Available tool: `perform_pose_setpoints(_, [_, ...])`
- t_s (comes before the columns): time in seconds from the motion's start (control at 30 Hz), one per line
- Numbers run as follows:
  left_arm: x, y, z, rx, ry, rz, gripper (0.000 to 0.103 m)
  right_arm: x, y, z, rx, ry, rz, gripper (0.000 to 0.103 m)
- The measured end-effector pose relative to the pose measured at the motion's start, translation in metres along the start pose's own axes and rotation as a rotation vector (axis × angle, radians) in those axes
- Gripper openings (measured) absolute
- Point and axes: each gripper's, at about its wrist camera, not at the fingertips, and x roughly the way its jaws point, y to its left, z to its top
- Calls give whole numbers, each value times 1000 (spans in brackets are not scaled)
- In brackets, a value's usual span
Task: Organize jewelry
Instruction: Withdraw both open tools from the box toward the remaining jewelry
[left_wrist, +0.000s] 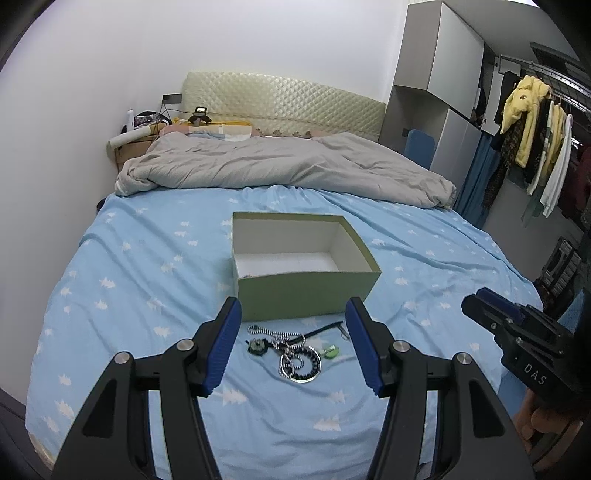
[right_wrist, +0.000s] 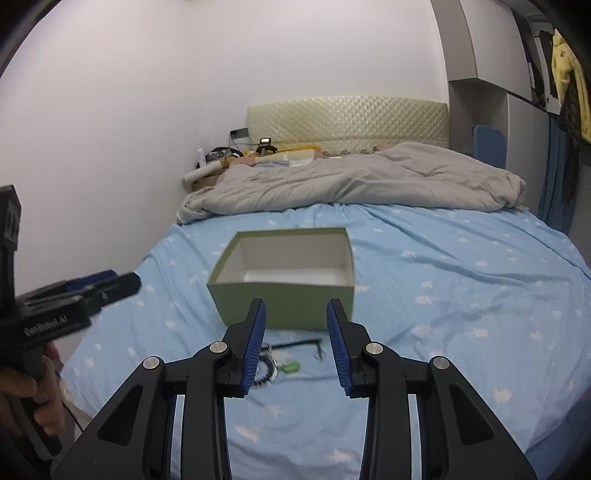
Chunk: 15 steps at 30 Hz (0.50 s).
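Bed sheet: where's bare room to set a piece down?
Bare sheet lies left of the box and right of it, out to the bed edge. The strip just in front of the box is crowded with tangled jewelry, between the open left gripper fingers.

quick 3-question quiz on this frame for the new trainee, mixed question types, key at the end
1. True or false: the jewelry pile already lies inside the green box.
2. Multiple choice: the left gripper is A) shut on the bead chain, B) open with nothing between its fingers, C) out of view.
3. Short answer: on which side of the box does the jewelry lie, seen from the grippers?

Key
1. False. The pile lies on the blue sheet, outside the box.
2. B. The right gripper is open too.
3. The near side, between the box and the grippers.
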Motion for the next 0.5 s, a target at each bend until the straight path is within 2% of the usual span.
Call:
perform_pose_setpoints(0.3, [5, -3, -31, -7, 19, -28, 59, -4, 1, -42, -3, 1, 9, 32])
perform_pose_setpoints(0.5, [19, -3, -59, -5, 72, -41, 59, 1, 2, -66, 8, 8, 29, 32])
